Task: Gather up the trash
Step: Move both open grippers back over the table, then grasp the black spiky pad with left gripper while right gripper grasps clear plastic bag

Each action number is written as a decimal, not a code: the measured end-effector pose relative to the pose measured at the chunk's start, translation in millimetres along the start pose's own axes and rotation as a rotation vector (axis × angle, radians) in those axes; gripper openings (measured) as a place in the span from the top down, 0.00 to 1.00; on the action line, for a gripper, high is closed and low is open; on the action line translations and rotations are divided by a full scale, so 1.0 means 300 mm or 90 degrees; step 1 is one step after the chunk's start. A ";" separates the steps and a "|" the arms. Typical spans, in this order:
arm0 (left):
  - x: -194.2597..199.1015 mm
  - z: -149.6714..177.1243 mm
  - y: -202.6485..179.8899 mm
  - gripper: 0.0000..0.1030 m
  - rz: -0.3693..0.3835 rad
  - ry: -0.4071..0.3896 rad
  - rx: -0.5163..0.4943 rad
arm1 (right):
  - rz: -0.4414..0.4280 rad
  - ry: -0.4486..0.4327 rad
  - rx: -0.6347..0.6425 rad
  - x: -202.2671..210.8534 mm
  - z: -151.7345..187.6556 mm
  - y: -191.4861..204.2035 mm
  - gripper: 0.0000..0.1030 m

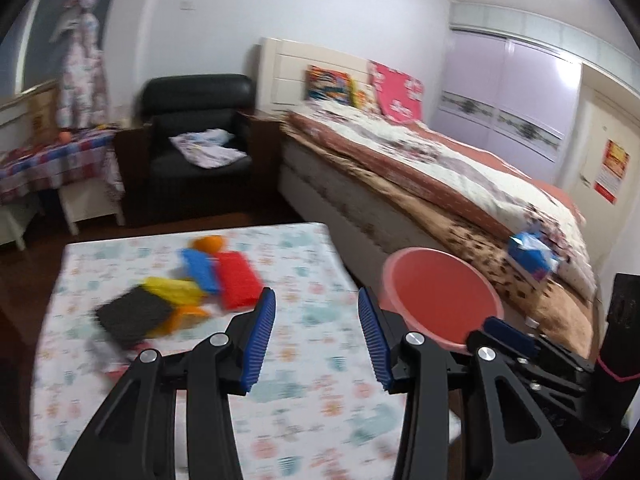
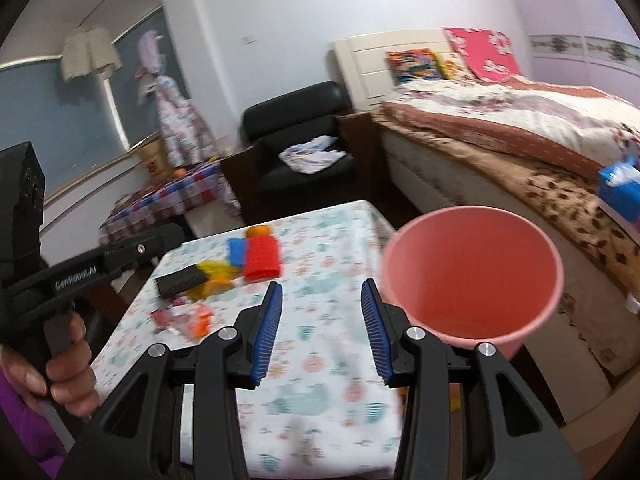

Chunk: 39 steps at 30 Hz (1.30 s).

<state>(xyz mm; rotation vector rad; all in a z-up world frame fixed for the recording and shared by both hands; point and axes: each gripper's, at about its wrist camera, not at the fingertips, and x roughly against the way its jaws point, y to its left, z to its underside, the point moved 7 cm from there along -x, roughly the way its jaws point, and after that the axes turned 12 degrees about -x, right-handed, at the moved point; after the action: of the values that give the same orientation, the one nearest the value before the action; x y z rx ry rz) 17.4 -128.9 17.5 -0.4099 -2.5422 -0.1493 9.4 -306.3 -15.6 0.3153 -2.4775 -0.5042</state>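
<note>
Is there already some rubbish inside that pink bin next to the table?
No, in the right wrist view the pink bin looks empty down to its bare bottom.

A matt printed cloth covers the table (image 2: 320,380). The pink bin (image 2: 472,276) looks like smooth, slightly glossy plastic. The armchair (image 1: 200,128) has shiny black leather-like upholstery. The gripper arms are matt black plastic with ribbed blue pads (image 2: 268,328) and bright metal pivots.

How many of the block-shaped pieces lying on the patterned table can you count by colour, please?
Red ridged block: 1
Blue ridged block: 1
Yellow ridged block: 1
Black ridged block: 1
Total: 4; the orange ball and blurred small scraps are not counted.
</note>
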 end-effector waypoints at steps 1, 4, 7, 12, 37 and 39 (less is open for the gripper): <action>0.027 0.012 0.048 0.59 -0.017 -0.003 0.007 | -0.007 0.007 0.013 -0.010 0.007 0.032 0.59; 0.090 0.054 0.176 0.59 -0.056 -0.006 0.025 | -0.024 0.028 0.036 -0.041 0.030 0.102 0.59; 0.132 0.106 0.292 0.59 -0.086 0.000 0.038 | -0.046 0.064 0.048 -0.098 0.064 0.170 0.59; 0.150 0.188 0.431 0.59 -0.105 0.016 0.070 | -0.093 0.131 0.076 -0.180 0.141 0.280 0.59; -0.149 0.303 0.723 0.53 -0.103 0.100 0.157 | -0.175 0.356 0.257 -0.452 0.449 0.535 0.71; -0.187 0.300 0.730 0.53 -0.108 0.110 0.149 | -0.190 0.360 0.255 -0.437 0.441 0.534 0.73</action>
<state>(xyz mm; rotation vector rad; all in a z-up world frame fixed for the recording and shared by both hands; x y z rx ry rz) 86.6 81.2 -84.0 -0.0858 -2.3865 0.0493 19.1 -81.2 -113.7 0.8670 -1.9614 -0.0097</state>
